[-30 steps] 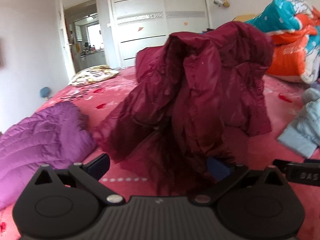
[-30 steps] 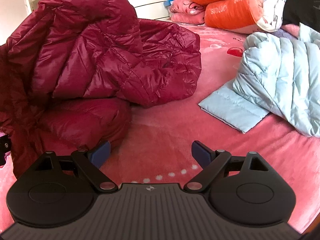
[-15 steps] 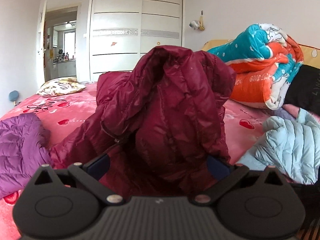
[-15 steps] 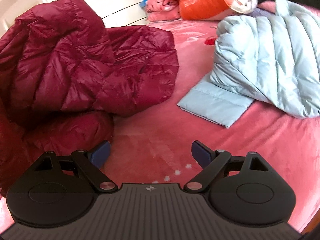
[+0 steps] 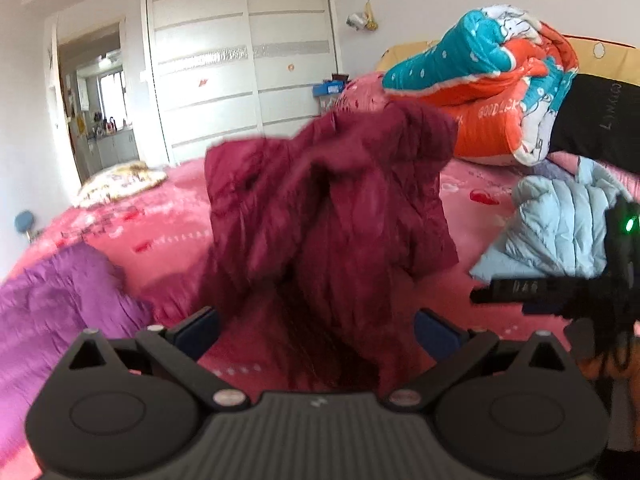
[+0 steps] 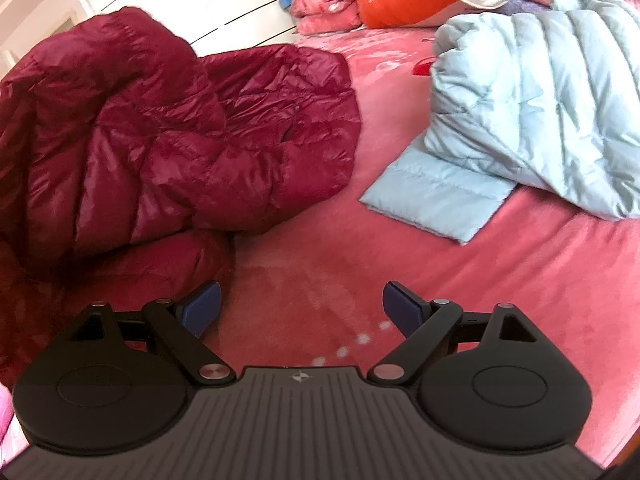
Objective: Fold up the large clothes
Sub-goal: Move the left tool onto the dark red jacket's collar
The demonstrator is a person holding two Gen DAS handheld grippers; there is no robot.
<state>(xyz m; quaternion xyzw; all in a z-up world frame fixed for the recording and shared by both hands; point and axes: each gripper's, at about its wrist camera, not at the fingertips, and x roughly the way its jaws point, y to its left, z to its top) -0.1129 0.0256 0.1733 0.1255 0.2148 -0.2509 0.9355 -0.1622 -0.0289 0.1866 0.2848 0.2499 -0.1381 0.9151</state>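
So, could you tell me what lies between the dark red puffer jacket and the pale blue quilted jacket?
Only bare pink bedspread lies between the dark red puffer jacket and the pale blue quilted jacket, shown in the right wrist view.

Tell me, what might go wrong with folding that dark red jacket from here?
Three likely snags. The red jacket lies crumpled in a heap, so a grab may catch several layers at once. Both the left gripper and the right gripper are open and hold nothing, so the fold has no anchor yet. The light blue jacket and the purple jacket lie close on either side of it, so spreading it flat could drag or cover them.
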